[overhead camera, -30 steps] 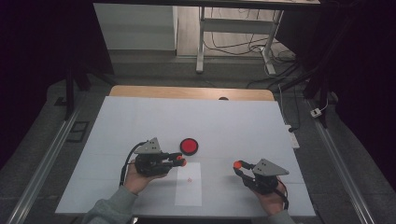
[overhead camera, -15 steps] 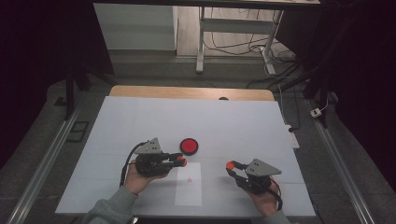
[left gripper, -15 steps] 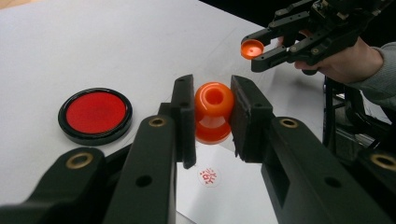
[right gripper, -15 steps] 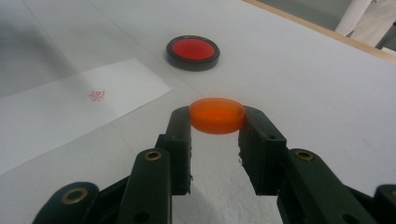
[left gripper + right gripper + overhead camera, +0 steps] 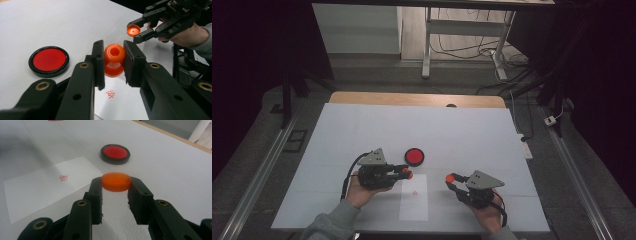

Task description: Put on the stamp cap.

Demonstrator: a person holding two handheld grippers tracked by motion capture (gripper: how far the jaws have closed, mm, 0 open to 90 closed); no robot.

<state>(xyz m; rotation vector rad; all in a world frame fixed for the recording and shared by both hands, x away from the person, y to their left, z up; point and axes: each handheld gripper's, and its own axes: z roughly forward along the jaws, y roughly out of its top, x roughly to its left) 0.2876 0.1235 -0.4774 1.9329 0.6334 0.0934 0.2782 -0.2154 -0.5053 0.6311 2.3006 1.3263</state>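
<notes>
My left gripper point(image 5: 406, 172) point(image 5: 114, 60) is shut on an orange stamp body point(image 5: 114, 59), held just above a white paper sheet point(image 5: 414, 197) that bears a small red stamp mark point(image 5: 110, 94). My right gripper point(image 5: 450, 181) point(image 5: 115, 185) is shut on a round orange cap point(image 5: 116, 181), gripped by its rim; the cap point(image 5: 133, 30) also appears in the left gripper view. The two grippers face each other across the paper, a short gap apart. A red ink pad in a black ring point(image 5: 414, 156) point(image 5: 49, 60) point(image 5: 115, 153) lies on the table just beyond the left gripper.
The white table top point(image 5: 362, 130) stretches wide behind the ink pad, with a wooden edge point(image 5: 412, 99) at the far side. A white power strip point(image 5: 525, 149) hangs at the right edge. Floor cables and table legs lie beyond.
My right gripper with the orange cap has moved left toward the left gripper and the paper. The left gripper has stayed in place.
</notes>
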